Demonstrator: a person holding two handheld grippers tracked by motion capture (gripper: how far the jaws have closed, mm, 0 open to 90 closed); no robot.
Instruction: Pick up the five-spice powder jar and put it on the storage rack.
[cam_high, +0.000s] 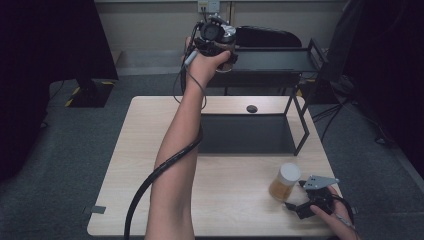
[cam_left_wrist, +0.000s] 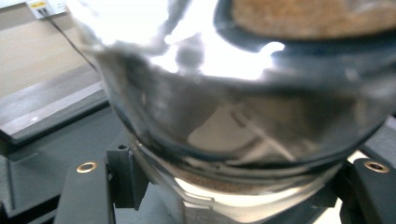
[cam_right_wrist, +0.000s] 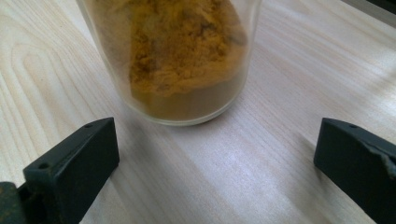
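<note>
Up at the top middle, my left claw (cam_high: 216, 37) squeezes a shiny jar (cam_high: 227, 47) on my stretched-out arm, while my right claw (cam_high: 306, 202) sits wide open by the yellow jar (cam_high: 285, 181).

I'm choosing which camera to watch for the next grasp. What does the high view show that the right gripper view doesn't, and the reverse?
High view adds: the left gripper raised past the table's far edge, shut on a silver-lidded glass jar, by a black metal rack; also the white lid on the clear glass jar of orange-brown powder. Right gripper view adds: the powder's clumped texture, and that jar's base standing apart from both open jaws. Both share: the right gripper, that powder jar and the pale wooden table.
</note>
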